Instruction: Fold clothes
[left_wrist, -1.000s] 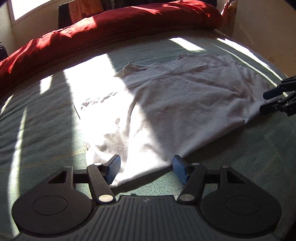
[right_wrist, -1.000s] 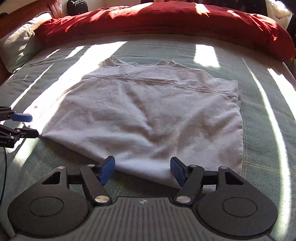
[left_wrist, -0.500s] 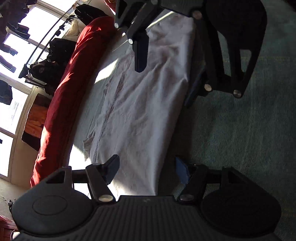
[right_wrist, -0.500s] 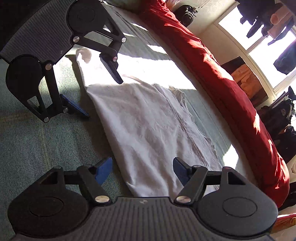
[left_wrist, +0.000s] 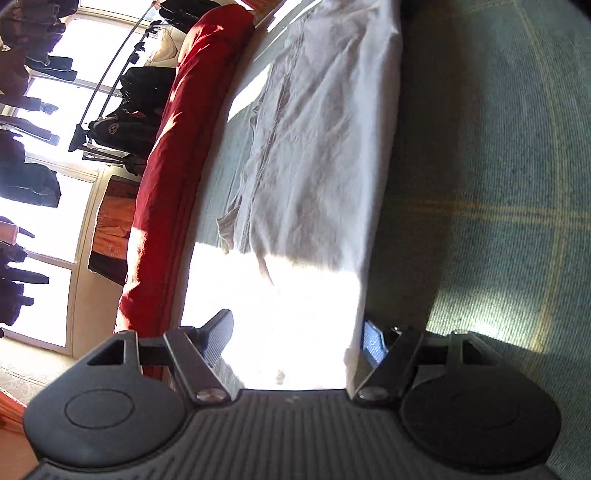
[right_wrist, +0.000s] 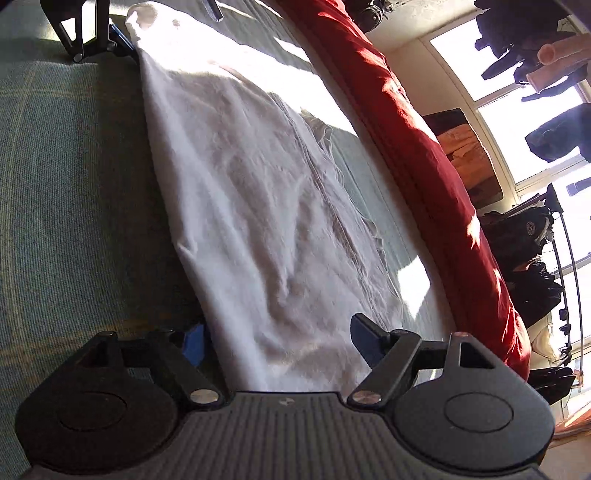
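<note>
left wrist: left gripper (left_wrist: 295, 339) jaws opening, spread wide, white shirt (left_wrist: 325, 147) edge between the fingers, nothing pinched | right wrist: right gripper (right_wrist: 277, 338) same deal, opening around the shirt's (right_wrist: 258, 206) other end, green bedspread (right_wrist: 74, 184) underneath

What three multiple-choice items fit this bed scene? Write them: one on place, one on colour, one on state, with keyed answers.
1. Where does the white garment lie?
A. on the green bedspread
B. on the floor
C. on a hanger

2. What colour is the rolled duvet along the far side of the bed?
A. blue
B. red
C. yellow

3. How does the right gripper stand at the garment?
A. shut and empty
B. lifting it clear
C. jaws apart, straddling its end

Answers: 1 A, the cloth rests flat on the bedspread. 2 B, it shows red in both views. 3 C, the jaws are opening with fabric between them, unpinched.
</note>
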